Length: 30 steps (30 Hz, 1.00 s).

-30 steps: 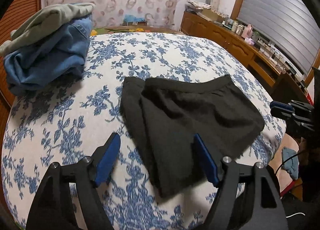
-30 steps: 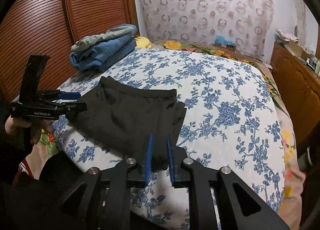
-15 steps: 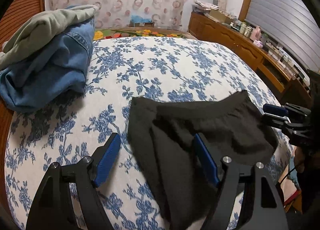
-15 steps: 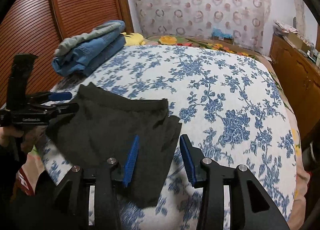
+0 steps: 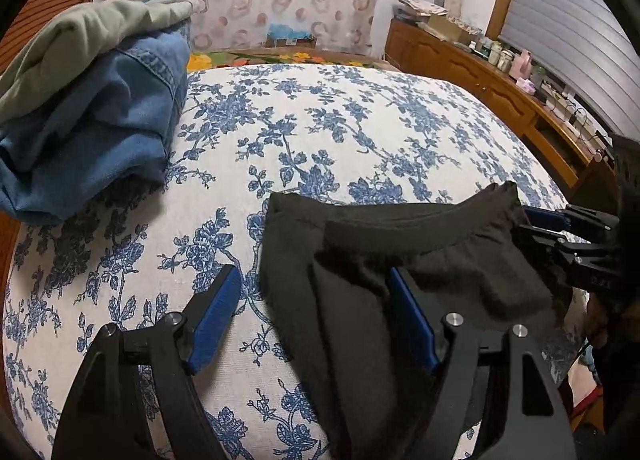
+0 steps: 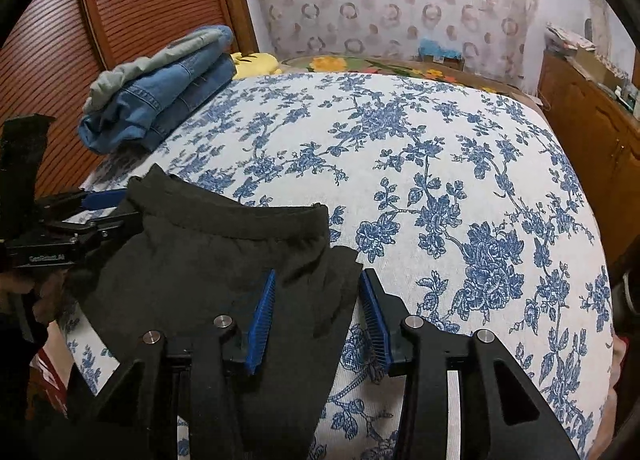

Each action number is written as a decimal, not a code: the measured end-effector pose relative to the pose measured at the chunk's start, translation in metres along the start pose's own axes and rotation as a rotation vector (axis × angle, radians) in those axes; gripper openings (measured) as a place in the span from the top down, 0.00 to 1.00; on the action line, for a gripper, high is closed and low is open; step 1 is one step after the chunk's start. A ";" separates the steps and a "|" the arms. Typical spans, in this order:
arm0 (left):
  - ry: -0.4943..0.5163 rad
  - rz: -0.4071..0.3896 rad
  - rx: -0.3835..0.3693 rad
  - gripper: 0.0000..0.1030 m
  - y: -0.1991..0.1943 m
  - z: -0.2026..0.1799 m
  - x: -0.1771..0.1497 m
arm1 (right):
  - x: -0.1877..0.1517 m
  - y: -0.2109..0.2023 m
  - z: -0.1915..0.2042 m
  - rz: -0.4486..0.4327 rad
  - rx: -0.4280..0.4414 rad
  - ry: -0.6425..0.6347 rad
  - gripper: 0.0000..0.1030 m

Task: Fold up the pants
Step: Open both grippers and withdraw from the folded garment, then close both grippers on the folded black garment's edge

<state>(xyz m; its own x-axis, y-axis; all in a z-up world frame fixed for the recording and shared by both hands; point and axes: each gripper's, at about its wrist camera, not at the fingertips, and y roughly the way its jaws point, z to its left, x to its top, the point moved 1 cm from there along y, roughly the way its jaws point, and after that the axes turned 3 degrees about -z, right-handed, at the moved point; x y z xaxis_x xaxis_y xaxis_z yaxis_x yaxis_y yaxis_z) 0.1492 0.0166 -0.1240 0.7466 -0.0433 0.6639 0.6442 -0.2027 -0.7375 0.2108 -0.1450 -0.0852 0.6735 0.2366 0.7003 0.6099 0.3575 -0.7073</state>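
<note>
Black pants [image 5: 360, 260] lie folded on the floral bed, waistband facing away; they also show in the right wrist view [image 6: 208, 260]. My left gripper [image 5: 316, 312] is open, its jaws astride the pants' left edge, touching nothing I can see. My right gripper [image 6: 316, 312] is open, its jaws astride the pants' right corner. In the left wrist view the right gripper [image 5: 560, 232] sits at the pants' far right corner. In the right wrist view the left gripper [image 6: 80, 215] sits at their left corner.
A stack of folded clothes, blue jeans [image 5: 92, 131] under a grey-green garment [image 5: 80, 39], sits at the bed's far left; the jeans also show in the right wrist view [image 6: 160, 99]. A wooden sideboard [image 5: 500, 79] runs along the right. The bedspread [image 6: 440, 179] stretches right.
My right gripper has opened and let go of the pants. Both grippers have moved forward over the bed, so the pants now lie closer to them.
</note>
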 end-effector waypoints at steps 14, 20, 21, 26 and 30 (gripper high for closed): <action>0.013 0.005 -0.001 0.24 0.002 -0.003 0.001 | -0.002 0.004 0.009 -0.003 -0.051 -0.010 0.51; -0.012 0.003 -0.051 0.40 0.002 0.003 0.005 | -0.001 0.004 0.011 0.007 -0.058 -0.027 0.51; -0.021 0.003 -0.062 0.42 0.001 0.005 0.006 | -0.001 0.004 0.010 0.008 -0.055 -0.028 0.51; -0.042 -0.009 -0.080 0.53 0.002 0.008 0.007 | -0.001 0.002 0.011 0.009 -0.016 -0.035 0.69; -0.063 -0.013 -0.103 0.65 0.002 0.010 0.006 | -0.002 0.001 0.012 0.007 0.009 -0.037 0.82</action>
<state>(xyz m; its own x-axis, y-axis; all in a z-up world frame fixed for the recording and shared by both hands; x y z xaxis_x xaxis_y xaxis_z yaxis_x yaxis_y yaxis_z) 0.1566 0.0261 -0.1228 0.7495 0.0211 0.6616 0.6356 -0.3021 -0.7104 0.2052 -0.1339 -0.0858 0.6619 0.2719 0.6985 0.6012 0.3641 -0.7114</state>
